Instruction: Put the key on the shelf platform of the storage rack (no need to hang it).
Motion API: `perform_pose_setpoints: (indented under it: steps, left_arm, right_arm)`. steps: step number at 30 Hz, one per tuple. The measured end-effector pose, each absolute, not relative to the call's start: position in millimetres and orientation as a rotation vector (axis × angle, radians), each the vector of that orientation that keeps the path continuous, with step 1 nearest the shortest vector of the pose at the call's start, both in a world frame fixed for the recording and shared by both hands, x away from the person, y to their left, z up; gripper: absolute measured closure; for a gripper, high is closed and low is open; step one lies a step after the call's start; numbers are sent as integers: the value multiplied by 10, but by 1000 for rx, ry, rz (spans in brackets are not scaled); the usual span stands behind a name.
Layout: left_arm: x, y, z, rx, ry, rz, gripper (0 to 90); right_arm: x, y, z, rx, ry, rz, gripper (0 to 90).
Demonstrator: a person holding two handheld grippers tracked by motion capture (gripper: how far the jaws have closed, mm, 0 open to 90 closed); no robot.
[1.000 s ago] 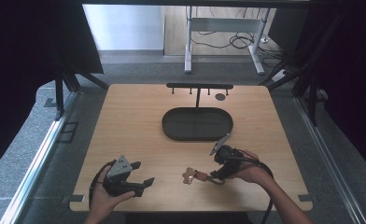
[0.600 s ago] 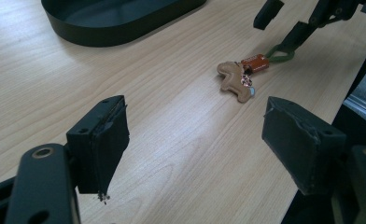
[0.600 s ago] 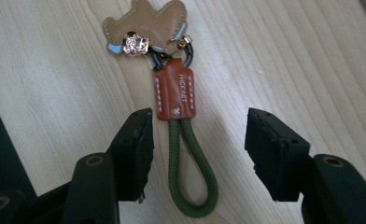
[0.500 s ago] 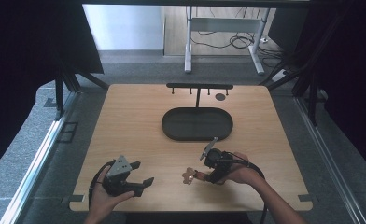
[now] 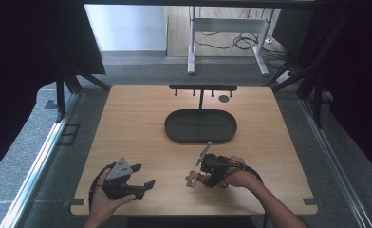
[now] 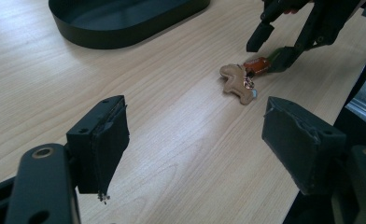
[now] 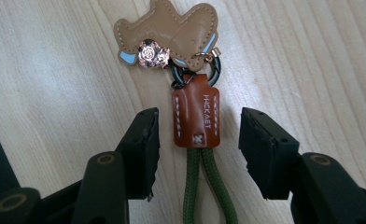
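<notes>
Near the table's [image 5: 141, 118] front edge, right of centre, lay a keychain [image 5: 192, 179]. From above it was a small blob at the right gripper [image 5: 204, 175]. That gripper's own view showed a tan leather charm [image 7: 172, 32], a brown tab [image 7: 196, 116] and a green cord [image 7: 202, 186], with the jaws open on either side of the tab, not touching. Well apart at the left, the left gripper [image 5: 144, 175] hung agape, empty. Behind sat a dark oval tray [image 5: 200, 126].
</notes>
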State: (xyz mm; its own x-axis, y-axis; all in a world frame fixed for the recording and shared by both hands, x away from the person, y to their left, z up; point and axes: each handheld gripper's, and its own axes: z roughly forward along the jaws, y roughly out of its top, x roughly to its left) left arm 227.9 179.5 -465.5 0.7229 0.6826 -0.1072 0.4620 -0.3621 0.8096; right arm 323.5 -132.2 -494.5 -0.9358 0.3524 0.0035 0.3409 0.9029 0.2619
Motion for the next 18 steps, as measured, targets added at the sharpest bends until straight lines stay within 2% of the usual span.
perform_pose_setpoints:
  steps: [18]
  left_arm:
    - [2283,1818,-4648,2019,873,313,229]
  right_arm:
    - [3251,-1240,-5024,524,3044,342,587]
